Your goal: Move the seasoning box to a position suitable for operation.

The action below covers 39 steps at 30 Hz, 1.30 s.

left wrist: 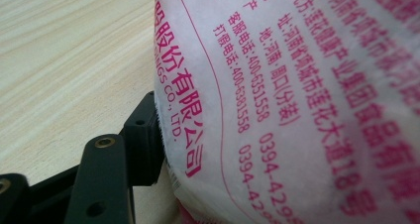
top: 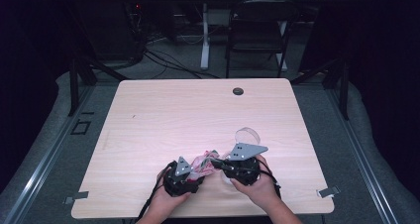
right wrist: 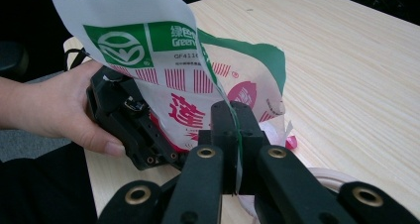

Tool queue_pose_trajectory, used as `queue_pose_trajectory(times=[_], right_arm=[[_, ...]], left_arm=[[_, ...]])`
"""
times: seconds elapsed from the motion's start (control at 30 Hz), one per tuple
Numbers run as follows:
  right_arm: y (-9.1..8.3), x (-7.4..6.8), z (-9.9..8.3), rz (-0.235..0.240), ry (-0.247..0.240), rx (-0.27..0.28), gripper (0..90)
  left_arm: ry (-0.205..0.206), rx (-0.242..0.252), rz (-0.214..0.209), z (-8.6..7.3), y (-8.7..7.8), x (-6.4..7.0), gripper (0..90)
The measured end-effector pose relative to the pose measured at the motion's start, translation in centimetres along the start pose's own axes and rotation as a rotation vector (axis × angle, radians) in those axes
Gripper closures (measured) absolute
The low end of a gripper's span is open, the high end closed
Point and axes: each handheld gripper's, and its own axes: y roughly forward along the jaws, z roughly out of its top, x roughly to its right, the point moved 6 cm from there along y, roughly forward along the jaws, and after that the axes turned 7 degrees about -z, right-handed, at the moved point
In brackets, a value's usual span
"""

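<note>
A crumpled plastic food bag (top: 202, 163) with pink and green print is held just above the table (top: 198, 115) near its front edge, between my two grippers. The left gripper (top: 194, 173) is shut on the bag's left side. In the left gripper view the bag (left wrist: 297, 100) with pink lettering presses against the one jaw in sight, and the left gripper (left wrist: 161, 135) is at its edge. My right gripper (right wrist: 234, 135) is shut on a thin edge of the bag (right wrist: 188, 80). In the high view the right gripper (top: 218, 163) is at the bag's right.
A roll of clear tape (top: 246, 135) lies just beyond the right gripper, also low in the right gripper view (right wrist: 332, 177). A black round cap (top: 238, 91) sits in the table's far edge. A dark chair (top: 257, 35) stands beyond the table.
</note>
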Motion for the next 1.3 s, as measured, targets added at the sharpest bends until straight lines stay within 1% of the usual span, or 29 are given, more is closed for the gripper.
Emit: queue_pose_trajectory(times=[0.17,0.23,0.3,0.43,0.63,0.73,0.8,0.83,0.93,1.07,1.17,1.27,1.3], right_arm=[[0.0,-0.1,0.1,0.003,0.0,0.0,90.0],[0.1,-0.1,0.2,0.005,0.004,0.004,90.0],[0.1,-0.1,0.3,0.01,0.006,0.003,90.0],[0.1,-0.1,0.4,0.013,0.01,0.004,90.0],[0.1,-0.1,0.4,0.012,0.012,0.011,90.0],[0.1,-0.1,0.5,0.011,0.012,0.011,90.0],[0.0,-0.1,0.5,0.012,0.012,0.012,90.0],[-0.1,-0.1,0.5,0.016,0.01,0.011,90.0],[-0.2,0.0,0.7,0.014,0.016,0.025,90.0],[-0.4,0.1,0.9,0.007,0.012,0.031,90.0],[-0.6,0.2,1.1,0.001,0.012,0.048,90.0],[-0.7,0.4,1.3,-0.007,0.016,0.056,90.0],[-0.7,0.4,1.3,-0.01,0.018,0.056,90.0]], left_arm=[[-0.004,0.014,0.001,0.0,-0.1,-0.1,44.3],[-0.009,0.02,-0.008,0.0,-0.1,0.0,46.2],[-0.001,0.02,-0.012,0.0,-0.2,0.0,48.6],[0.0,0.027,-0.009,0.0,-0.2,0.0,49.8],[0.006,0.021,-0.013,0.1,-0.4,0.0,51.8],[0.007,0.025,-0.005,0.2,-0.4,0.0,52.3],[0.016,0.024,0.0,0.2,-0.6,0.0,52.6],[0.012,0.03,0.001,0.3,-0.6,0.1,52.8],[0.03,0.031,0.015,0.5,-0.9,0.0,53.4],[0.054,0.052,0.045,0.8,-1.3,-0.1,54.0],[0.074,0.063,0.059,1.0,-1.7,-0.1,54.4],[0.075,0.079,0.059,1.1,-2.0,-0.2,54.7],[0.086,0.075,0.06,1.2,-2.2,-0.2,54.9]])
